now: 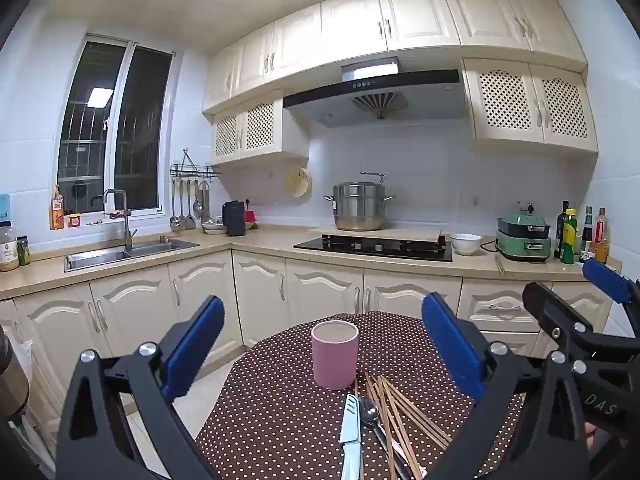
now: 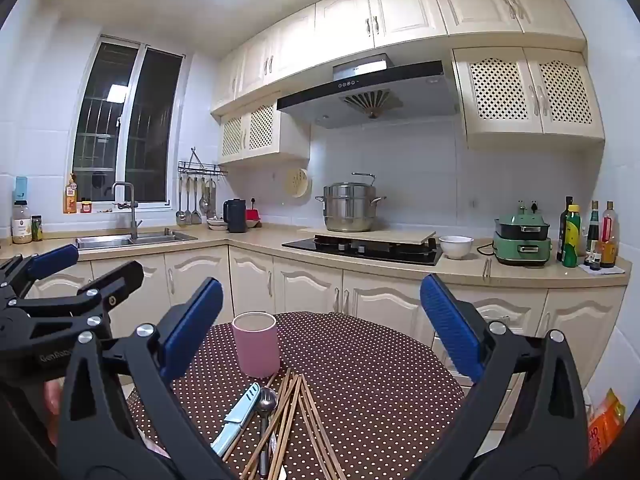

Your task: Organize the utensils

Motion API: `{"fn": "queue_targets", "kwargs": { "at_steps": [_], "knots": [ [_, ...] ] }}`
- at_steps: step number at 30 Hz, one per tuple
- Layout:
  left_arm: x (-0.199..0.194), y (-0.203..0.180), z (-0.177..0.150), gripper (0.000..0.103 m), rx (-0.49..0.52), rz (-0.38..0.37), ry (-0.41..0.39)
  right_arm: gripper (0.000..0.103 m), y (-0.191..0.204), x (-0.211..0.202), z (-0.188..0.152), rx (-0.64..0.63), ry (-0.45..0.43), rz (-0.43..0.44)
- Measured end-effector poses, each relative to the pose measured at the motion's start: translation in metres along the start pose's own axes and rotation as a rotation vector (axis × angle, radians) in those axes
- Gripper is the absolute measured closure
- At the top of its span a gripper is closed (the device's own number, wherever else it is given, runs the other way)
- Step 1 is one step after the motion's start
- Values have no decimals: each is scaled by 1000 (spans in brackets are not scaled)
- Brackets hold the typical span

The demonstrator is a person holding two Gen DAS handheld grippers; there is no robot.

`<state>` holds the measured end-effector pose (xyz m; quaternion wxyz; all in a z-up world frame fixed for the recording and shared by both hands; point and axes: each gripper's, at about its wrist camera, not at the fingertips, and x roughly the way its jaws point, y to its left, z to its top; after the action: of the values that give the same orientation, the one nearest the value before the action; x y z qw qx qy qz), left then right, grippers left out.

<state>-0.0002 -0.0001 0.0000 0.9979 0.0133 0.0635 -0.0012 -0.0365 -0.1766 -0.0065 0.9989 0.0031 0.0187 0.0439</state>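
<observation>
A pink cup stands upright on a round table with a brown dotted cloth. In front of it lie a light blue knife, a metal spoon and several wooden chopsticks in a loose pile. My left gripper hovers above the near table edge, wide open and empty. My right gripper hovers beside it, also wide open and empty. Each gripper shows at the edge of the other's view.
Beyond the table runs an L-shaped kitchen counter with a sink, a hob carrying a steel pot, a white bowl, a green cooker and bottles. An orange bag sits low right.
</observation>
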Motion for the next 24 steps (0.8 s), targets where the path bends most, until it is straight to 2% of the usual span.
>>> {"fn": "queue_targets", "kwargs": {
  "at_steps": [8, 10, 24],
  "knots": [
    [12, -4, 8, 6, -7, -3, 25, 6, 4, 7, -8, -14, 1, 1],
    [15, -2, 0, 6, -11, -4, 19, 6, 7, 8, -10, -14, 2, 0],
    [22, -2, -2, 6, -12, -10, 26, 6, 2, 18, -7, -9, 16, 2]
  ]
}}
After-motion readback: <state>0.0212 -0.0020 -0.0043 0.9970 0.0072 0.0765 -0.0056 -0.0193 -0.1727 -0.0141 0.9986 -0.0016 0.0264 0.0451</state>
